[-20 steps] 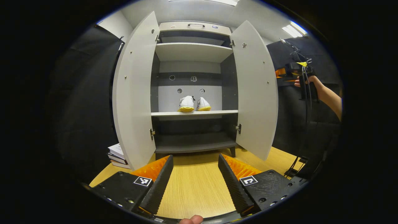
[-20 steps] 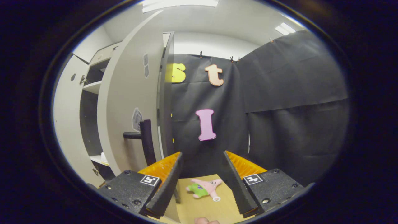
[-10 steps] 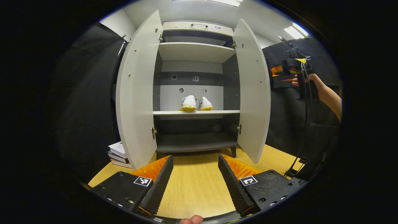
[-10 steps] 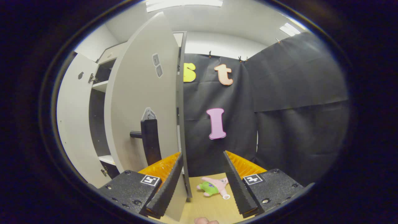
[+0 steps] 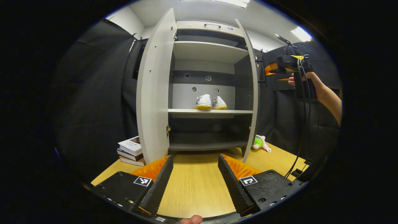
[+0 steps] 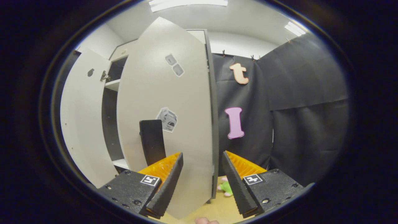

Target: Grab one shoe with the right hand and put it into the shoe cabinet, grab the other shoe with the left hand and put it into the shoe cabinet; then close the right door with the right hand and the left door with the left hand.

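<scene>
Step in hand: closing the right door (image 6: pixel 168 124); both shoes (image 5: pixel 210 102) sit side by side on the middle shelf (image 5: pixel 210 111).
Right gripper (image 6: pixel 202 183): fingers spread apart, grasping nothing; the door's outer face stands at 11 o'clock, its long axis upright, black handle (image 6: pixel 151 141) at 10 o'clock. Contact is probably close, but I cannot tell.
Left gripper (image 5: pixel 194 177): fingers parted, empty, low over the table (image 5: pixel 196 186).
Left door (image 5: pixel 154 90): wide open at 11 o'clock, well apart.
Door look: flat pale panels, dark-lined shoe cabinet (image 5: pixel 206 46).
</scene>
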